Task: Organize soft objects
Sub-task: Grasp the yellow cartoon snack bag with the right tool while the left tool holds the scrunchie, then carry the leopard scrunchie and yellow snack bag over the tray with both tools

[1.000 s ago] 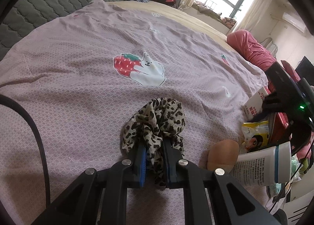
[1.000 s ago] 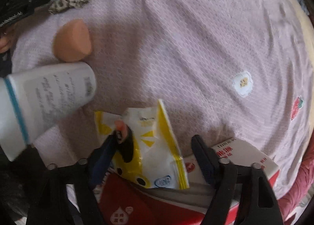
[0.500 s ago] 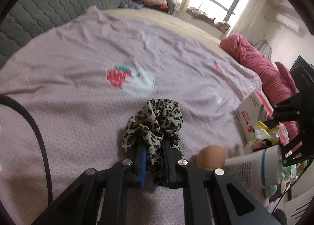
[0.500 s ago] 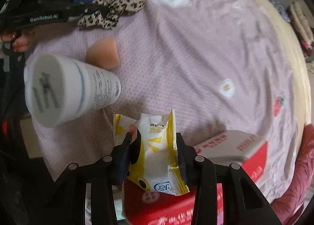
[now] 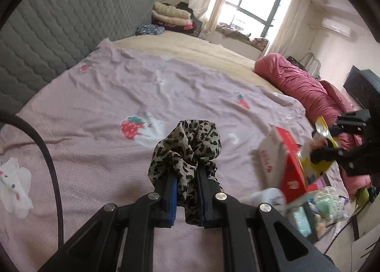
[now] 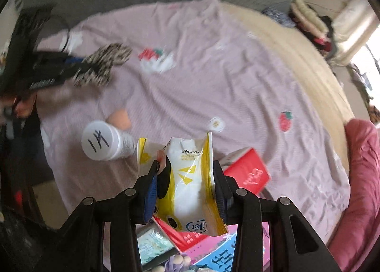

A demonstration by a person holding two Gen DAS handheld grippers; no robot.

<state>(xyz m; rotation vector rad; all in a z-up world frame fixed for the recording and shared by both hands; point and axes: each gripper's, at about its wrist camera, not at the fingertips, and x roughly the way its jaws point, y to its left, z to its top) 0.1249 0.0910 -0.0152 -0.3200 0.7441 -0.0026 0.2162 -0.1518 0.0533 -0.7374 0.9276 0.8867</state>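
My left gripper (image 5: 186,180) is shut on a leopard-print scrunchie (image 5: 190,143) and holds it above the pink bedspread (image 5: 106,96). It also shows in the right wrist view (image 6: 104,63) at the left. My right gripper (image 6: 186,177) is shut on a yellow and white snack packet (image 6: 190,181), lifted above the bed's near edge. The packet (image 5: 318,153) and right gripper (image 5: 332,140) show at the right of the left wrist view. An orange makeup sponge (image 6: 120,118) lies on the bedspread beside a white bottle (image 6: 104,141).
A red and white carton (image 6: 247,172) lies on the bed edge right of the packet, also in the left wrist view (image 5: 282,160). Small packets and a pink-blue box (image 6: 213,253) lie below. A red quilt (image 5: 299,86) is at the right. A grey headboard (image 5: 59,17) is on the left.
My right gripper closed on the snack packet and lifted it. My left gripper rose with the scrunchie still in it.
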